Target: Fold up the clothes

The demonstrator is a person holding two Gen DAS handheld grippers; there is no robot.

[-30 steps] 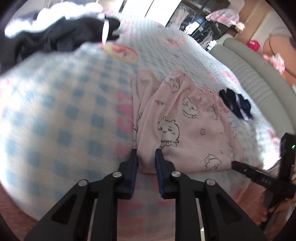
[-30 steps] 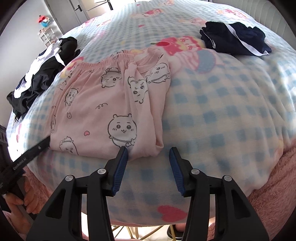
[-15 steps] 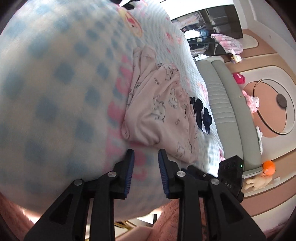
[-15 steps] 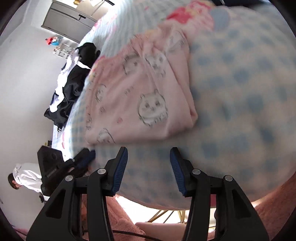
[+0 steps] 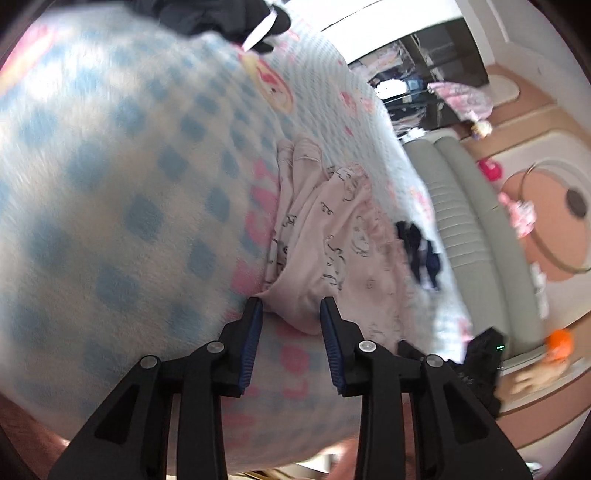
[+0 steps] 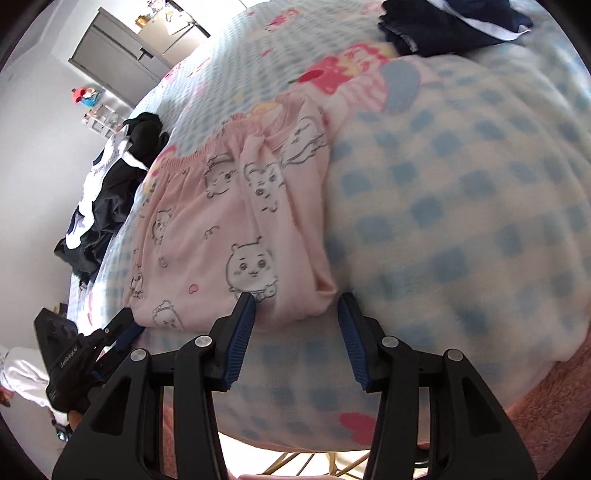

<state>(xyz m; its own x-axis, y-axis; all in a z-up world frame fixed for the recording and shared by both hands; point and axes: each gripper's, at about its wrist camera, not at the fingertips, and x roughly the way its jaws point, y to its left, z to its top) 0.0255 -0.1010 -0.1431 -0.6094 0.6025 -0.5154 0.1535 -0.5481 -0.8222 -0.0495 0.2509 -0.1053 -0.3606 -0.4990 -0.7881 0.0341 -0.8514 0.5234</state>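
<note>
Pink pyjama trousers (image 6: 229, 221) with cartoon animal prints lie folded on the blue-checked blanket (image 6: 461, 206). My right gripper (image 6: 295, 299) is open, its blue pads on either side of the trousers' near right corner. My left gripper (image 5: 290, 308) is open too, with the trousers' (image 5: 321, 243) near left corner between its jaws. The left gripper also shows in the right wrist view (image 6: 122, 328) at the trousers' lower left edge. The right gripper's body appears low and right in the left wrist view.
A dark folded garment (image 6: 450, 22) with a white stripe lies beyond the trousers. A black and white clothes pile (image 6: 107, 184) sits at the blanket's far left. A grey headboard (image 5: 472, 221) runs along the right in the left wrist view. A grey cabinet (image 6: 122, 55) stands behind.
The left gripper has opened wider and now spans the trousers' near corner. Both grippers swung about and came back close to the trousers' near edge. The right stayed open.
</note>
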